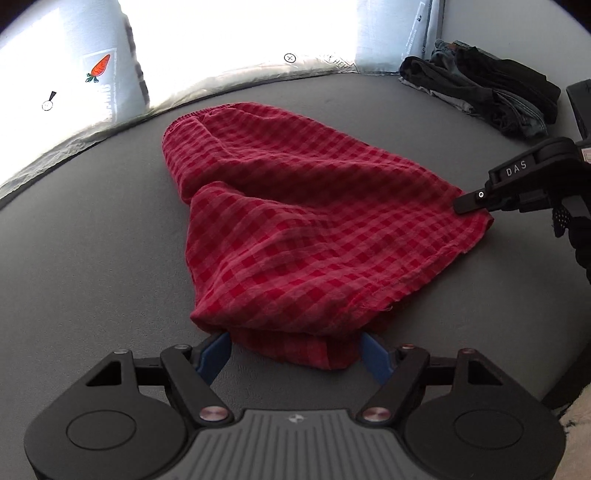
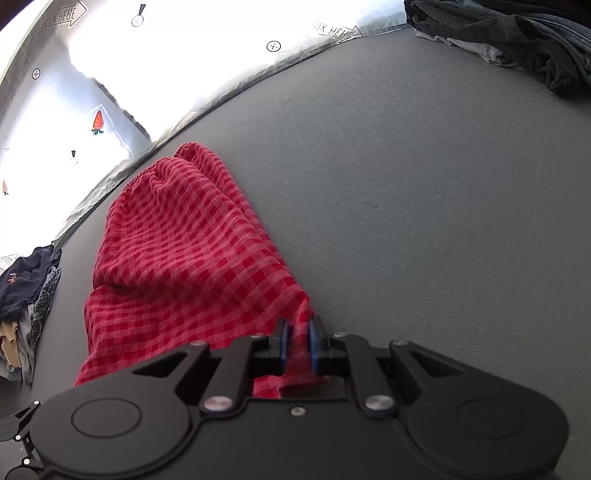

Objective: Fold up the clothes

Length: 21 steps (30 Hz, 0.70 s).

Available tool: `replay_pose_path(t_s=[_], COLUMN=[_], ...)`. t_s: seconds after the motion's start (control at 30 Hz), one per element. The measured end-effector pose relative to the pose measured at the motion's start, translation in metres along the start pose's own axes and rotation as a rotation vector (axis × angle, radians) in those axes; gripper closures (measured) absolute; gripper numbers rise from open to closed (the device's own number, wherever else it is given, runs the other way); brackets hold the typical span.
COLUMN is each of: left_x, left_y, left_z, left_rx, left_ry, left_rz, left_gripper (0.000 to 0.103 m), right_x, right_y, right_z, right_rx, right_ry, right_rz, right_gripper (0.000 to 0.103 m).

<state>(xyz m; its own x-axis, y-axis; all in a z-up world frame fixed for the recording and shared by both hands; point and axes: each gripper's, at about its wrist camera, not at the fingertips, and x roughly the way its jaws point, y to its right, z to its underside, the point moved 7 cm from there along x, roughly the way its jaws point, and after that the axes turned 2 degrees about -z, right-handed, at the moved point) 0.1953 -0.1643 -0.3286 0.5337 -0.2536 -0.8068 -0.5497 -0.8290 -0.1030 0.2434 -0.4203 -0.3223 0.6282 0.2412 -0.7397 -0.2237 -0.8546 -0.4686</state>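
A red checked garment (image 1: pixel 295 221) lies partly folded on the grey table (image 1: pixel 92 240). My left gripper (image 1: pixel 295 345) is open, its blue pads on either side of the garment's near bunched end, which rests between them. My right gripper (image 2: pixel 297 339) is shut on a corner of the same garment (image 2: pixel 177 258). It also shows in the left wrist view (image 1: pixel 476 201), pinching the garment's right corner low over the table.
A dark pile of clothes (image 1: pixel 487 92) lies at the far right corner, also in the right wrist view (image 2: pixel 517 33). Another small pile (image 2: pixel 26 295) sits at the table's left edge. A white printed backdrop (image 1: pixel 110 74) runs behind the table.
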Motion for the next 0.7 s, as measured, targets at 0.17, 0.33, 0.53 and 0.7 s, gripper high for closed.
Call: replay_pose_path(t_s=[0.17, 0.33, 0.53, 0.7], left_x=[0.006, 0.006, 0.000, -0.004], left_y=[0.005, 0.004, -0.012, -0.032], left_z=[-0.005, -0.015, -0.030, -0.038], left_rx=[0.053, 0.061, -0.030, -0.157], left_ry=[0.004, 0.042, 0.130, 0.163], left_rz=[-0.049, -0.103, -0.197, -0.231], left_gripper=[0.026, 0.026, 0.026, 0.024], right_x=[0.000, -0.001, -0.002, -0.002], right_y=[0.000, 0.001, 0.001, 0.001], right_z=[0.000, 0.000, 0.000, 0.000], right_rx=[-0.007, -0.010, -0.022, -0.025], right_ry=[0.004, 0.007, 0.007, 0.006], right_rz=[-0.004, -0.009, -0.012, -0.013], right_gripper=[0.091, 0.091, 0.091, 0.091])
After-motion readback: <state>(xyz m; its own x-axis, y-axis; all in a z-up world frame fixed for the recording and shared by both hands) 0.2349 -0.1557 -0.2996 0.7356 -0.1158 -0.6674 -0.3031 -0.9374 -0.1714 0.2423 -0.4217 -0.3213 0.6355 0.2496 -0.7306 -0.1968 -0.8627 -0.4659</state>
